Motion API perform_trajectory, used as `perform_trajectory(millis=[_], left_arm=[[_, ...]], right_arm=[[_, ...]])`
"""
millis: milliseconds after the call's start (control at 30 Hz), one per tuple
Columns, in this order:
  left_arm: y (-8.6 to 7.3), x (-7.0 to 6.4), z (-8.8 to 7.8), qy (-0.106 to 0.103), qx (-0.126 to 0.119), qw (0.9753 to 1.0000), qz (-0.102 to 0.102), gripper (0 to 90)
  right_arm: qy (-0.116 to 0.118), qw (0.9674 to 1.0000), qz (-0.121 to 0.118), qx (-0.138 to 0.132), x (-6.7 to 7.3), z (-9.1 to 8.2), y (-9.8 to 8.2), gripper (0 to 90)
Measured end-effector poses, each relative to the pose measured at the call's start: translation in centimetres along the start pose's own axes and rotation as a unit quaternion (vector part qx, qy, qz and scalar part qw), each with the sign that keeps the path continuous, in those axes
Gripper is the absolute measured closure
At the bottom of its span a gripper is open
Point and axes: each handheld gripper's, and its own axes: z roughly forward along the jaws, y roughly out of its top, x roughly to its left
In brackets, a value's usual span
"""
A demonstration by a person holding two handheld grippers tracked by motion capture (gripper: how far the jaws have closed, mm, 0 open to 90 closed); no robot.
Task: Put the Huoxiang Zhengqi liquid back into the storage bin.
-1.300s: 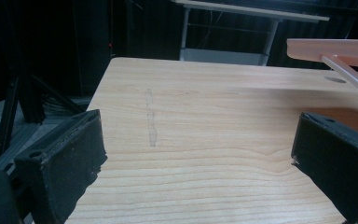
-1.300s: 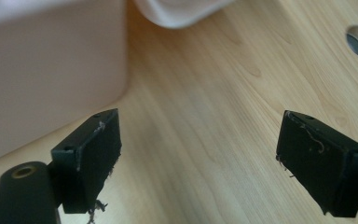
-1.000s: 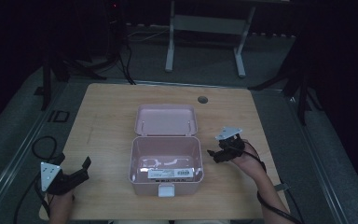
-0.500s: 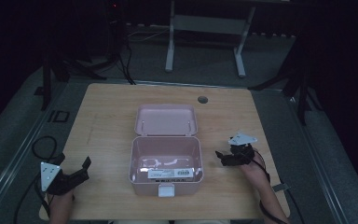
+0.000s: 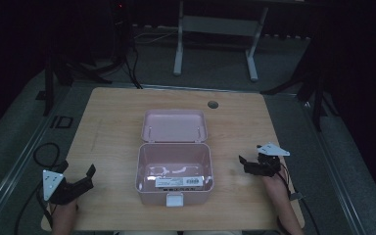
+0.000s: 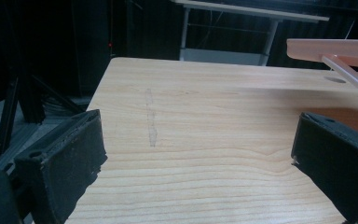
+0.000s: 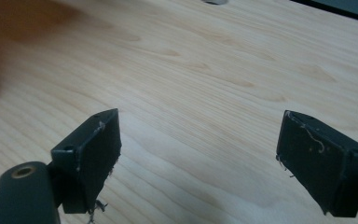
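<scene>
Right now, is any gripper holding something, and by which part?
Nothing is held. The left gripper and right gripper are both open above bare wood, apart from the open pink plastic box.

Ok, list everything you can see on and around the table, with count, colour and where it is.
Box: one, pink, open, near middle of the table, lid lying back behind it.
Labelled item: one, white, inside the box at its near wall; too small to identify.
Table: one, light wood, with a round hole at the far edge.
Metal stand: one, grey, on the floor beyond the table.
Left tool: one, black, open, near left corner.
Right tool: one, black, open, right of the box.
</scene>
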Motion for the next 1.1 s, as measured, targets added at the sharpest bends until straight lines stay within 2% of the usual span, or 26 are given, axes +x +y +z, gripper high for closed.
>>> perform_trajectory(millis=[67,300,500,600,767,833,933,1100], left_arm=[[0.0,0.0,0.0,0.000,0.001,1.0000,0.001,2.9],[0.0,0.0,0.0,0.000,0.001,1.0000,0.001,2.9],[0.0,0.0,0.0,0.000,0.000,1.0000,0.001,2.9],[0.0,0.0,0.0,0.000,0.001,1.0000,0.001,2.9],[0.0,0.0,0.0,0.000,0.001,1.0000,0.001,2.9],[0.0,0.0,0.0,0.000,0.001,1.0000,0.002,2.9],[0.0,0.0,0.0,0.000,0.001,1.0000,0.002,2.9],[0.0,0.0,0.0,0.000,0.001,1.0000,0.002,2.9]], right_arm=[[-0.009,0.9998,0.015,-0.008,-0.3,-0.3,-0.4,13.3],[-0.032,0.9985,0.038,-0.023,-1.1,-1.2,-1.4,13.3],[-0.038,0.9972,0.058,-0.027,-1.7,-1.7,-2.1,13.3],[-0.035,0.9961,0.075,-0.030,-2.0,-1.7,-2.4,13.3],[-0.044,0.9939,0.097,-0.029,-2.4,-1.9,-2.7,13.3],[-0.039,0.9924,0.113,-0.031,-2.7,-2.0,-2.9,13.5],[-0.040,0.9917,0.117,-0.034,-2.8,-2.0,-3.0,13.5],[-0.039,0.9932,0.108,-0.021,-2.7,-1.7,-3.0,13.5]])
